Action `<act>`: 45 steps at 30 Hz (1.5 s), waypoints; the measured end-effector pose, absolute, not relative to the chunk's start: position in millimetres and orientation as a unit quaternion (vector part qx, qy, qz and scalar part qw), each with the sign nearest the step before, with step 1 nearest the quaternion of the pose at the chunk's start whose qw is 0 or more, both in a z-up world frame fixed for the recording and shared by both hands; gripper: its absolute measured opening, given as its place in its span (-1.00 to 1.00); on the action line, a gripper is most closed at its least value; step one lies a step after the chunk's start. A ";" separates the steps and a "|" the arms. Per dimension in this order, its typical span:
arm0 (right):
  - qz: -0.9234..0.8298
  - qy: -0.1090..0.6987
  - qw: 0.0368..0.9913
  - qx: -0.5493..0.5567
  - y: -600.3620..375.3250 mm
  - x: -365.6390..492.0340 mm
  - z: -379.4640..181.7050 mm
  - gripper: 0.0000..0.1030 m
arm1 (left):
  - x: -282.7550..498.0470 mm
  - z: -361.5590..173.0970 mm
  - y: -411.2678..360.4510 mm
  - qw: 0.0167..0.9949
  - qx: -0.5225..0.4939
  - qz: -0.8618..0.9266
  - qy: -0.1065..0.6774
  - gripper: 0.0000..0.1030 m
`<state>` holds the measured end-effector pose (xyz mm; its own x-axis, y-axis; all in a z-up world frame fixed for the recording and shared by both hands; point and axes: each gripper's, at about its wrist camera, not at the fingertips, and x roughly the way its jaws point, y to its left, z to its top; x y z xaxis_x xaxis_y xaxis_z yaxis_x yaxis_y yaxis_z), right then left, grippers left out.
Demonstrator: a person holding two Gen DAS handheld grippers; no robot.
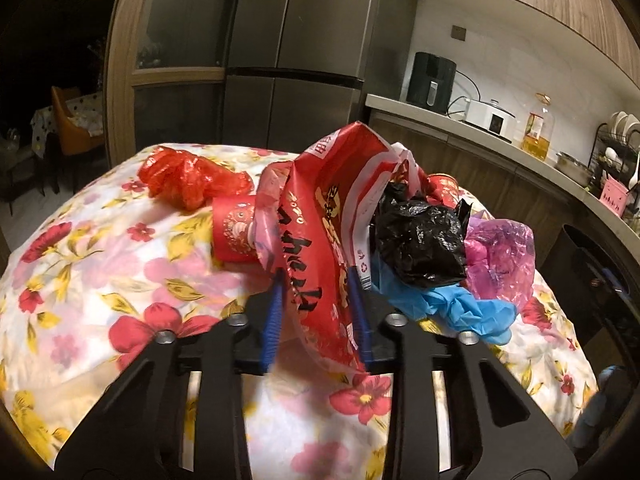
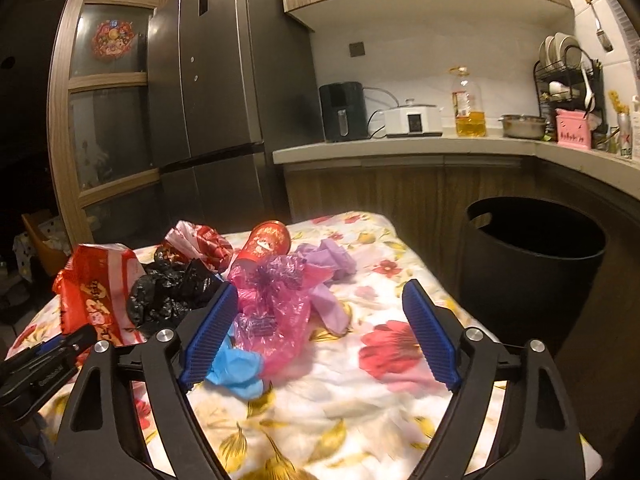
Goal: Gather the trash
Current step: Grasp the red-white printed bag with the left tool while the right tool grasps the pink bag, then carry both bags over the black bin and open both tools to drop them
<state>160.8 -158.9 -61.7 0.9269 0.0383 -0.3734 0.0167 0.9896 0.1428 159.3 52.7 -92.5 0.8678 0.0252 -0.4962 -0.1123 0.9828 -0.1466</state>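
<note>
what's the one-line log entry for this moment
left gripper: shut on red printed bag | right gripper: open, empty | black bin: right of table

The left gripper [image 1: 316, 312] had its jaws closed in on a red bag [image 1: 320, 216], its blue pads [image 1: 273, 320] pressing either side. The right gripper [image 2: 320, 332] hung with jaws spread wide, gripping nothing.

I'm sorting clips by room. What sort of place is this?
A home kitchen, most likely. A tall dark refrigerator stands at the back, and the countertop holds an air fryer, a cooking oil bottle and a dish rack.
</note>
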 end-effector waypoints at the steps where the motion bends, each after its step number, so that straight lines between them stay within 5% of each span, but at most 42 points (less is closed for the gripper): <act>1: 0.007 0.196 0.978 0.074 -158.9 166.1 -64.2 0.51 | 160.9 -93.8 52.9 0.962 -0.086 0.034 0.256 -0.66; 6: 0.018 0.222 0.971 0.083 -154.9 195.9 -76.7 0.31 | 164.7 -96.7 57.3 0.960 -0.105 0.019 0.257 -0.94; 11: 0.037 0.258 0.961 0.094 -149.8 217.5 -87.9 0.14 | 156.7 -88.6 59.5 0.965 -0.105 0.022 0.239 -0.99; 18: 0.066 0.274 0.955 0.092 -144.0 221.5 -89.1 -0.80 | 145.1 -76.9 66.4 0.968 -0.114 0.028 0.224 -1.00; 45: 0.045 0.155 0.981 0.109 -221.7 135.5 4.9 -0.87 | 106.4 -15.6 3.9 0.983 -0.089 -0.028 0.161 -1.00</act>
